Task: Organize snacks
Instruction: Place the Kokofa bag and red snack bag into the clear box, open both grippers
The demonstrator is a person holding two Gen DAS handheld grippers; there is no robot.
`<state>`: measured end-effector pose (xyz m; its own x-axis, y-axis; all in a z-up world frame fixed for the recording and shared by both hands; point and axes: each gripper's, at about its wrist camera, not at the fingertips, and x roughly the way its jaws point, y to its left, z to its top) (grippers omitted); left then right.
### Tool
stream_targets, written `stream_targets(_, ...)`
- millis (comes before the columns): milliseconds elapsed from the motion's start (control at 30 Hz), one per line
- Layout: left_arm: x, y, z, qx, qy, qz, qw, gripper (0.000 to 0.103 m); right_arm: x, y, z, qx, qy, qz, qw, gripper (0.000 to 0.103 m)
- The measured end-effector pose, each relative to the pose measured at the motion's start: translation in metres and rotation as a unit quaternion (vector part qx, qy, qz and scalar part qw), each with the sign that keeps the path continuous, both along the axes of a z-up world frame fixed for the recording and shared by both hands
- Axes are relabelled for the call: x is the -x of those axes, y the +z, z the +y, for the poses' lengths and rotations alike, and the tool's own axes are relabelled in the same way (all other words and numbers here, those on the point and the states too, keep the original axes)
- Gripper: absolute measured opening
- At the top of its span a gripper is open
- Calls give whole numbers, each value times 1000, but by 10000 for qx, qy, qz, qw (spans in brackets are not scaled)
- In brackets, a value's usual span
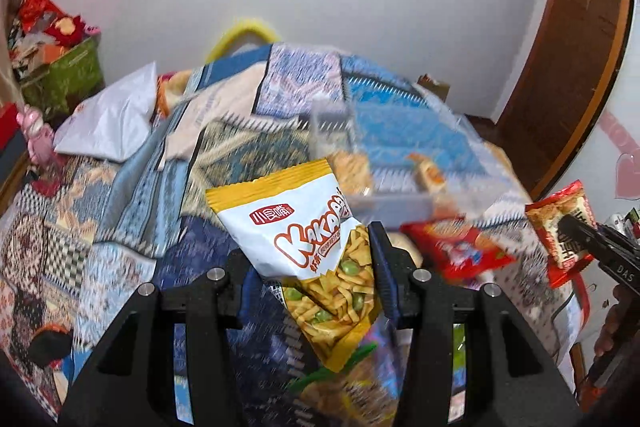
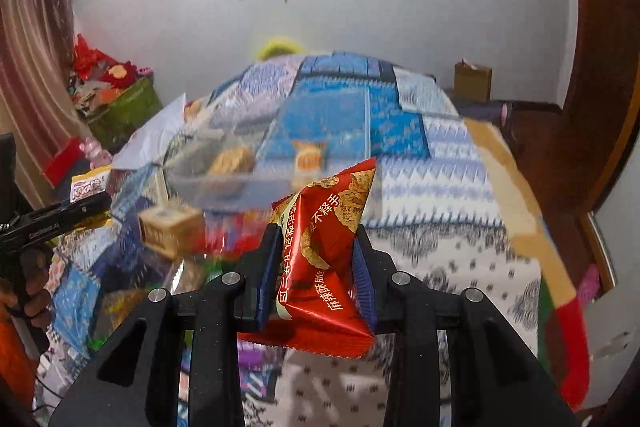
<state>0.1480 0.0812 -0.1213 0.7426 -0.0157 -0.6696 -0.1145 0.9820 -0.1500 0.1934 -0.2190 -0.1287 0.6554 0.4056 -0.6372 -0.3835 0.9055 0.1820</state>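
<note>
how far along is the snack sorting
Partly done, it seems. A couple of small packets already sit in the clear box on the bed. In hand: the left gripper is shut on a yellow and white snack bag, and the right gripper is shut on a red snack bag. Left: a red packet and other blurred snacks lying loose on the quilt.

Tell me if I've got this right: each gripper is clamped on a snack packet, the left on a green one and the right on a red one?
Nearly. The left gripper holds a yellow and white packet, not a green one, as the left wrist view shows. The right gripper does hold the red packet.
</note>
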Motion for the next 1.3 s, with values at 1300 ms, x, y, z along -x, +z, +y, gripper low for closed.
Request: stream_targets(1300, -188, -44, -66, -313, -862, 1057, 9902, 48, -135, -38, 64, 287, 469, 421, 9976, 32)
